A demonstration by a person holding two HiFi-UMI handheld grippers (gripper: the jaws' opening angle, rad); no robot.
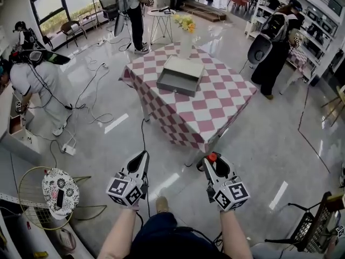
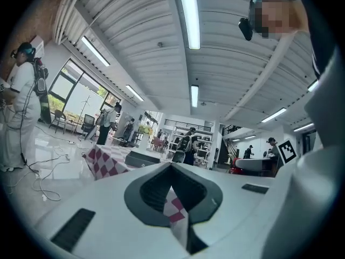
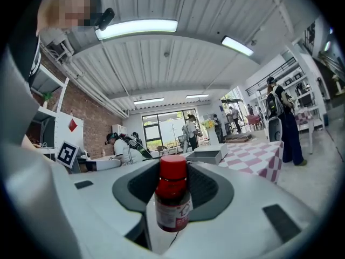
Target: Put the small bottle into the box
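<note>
At lower right of the head view the right tool (image 1: 211,161) pinches the red-capped small bottle (image 3: 172,198), the left tool (image 1: 141,158) is pressed together, and the grey box (image 1: 180,75) sits on the checkered tabletop (image 1: 215,107) at upper centre.

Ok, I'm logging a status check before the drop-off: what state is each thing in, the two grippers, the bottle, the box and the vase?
left gripper: shut, nothing held.
right gripper: shut on the small bottle.
small bottle: red cap on, held between the jaws, away from the table.
box: on the checkered table, open at the top, bottle not yet inside.
vase: upright behind the box, flowers in it.
</note>
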